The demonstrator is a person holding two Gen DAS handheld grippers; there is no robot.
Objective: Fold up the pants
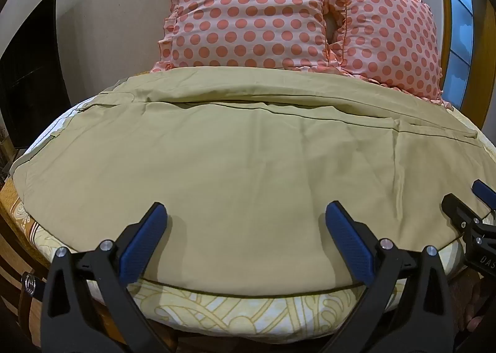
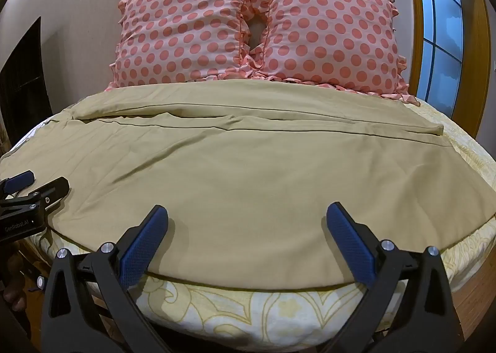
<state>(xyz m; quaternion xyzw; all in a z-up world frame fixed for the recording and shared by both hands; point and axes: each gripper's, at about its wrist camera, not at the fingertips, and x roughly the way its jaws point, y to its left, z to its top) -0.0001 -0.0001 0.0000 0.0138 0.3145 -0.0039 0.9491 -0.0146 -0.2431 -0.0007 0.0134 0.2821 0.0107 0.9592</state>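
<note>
Khaki pants lie spread flat across the bed, the long seam lines running left to right; they also show in the right wrist view. My left gripper is open and empty, its blue-padded fingers just above the pants' near edge. My right gripper is also open and empty over the near edge, further right. The right gripper's fingers show at the right edge of the left wrist view. The left gripper's fingers show at the left edge of the right wrist view.
Two pink polka-dot pillows lean against the wall behind the pants. The bed sheet is cream with a yellow pattern. A dark cabinet stands at the left, a window at the right.
</note>
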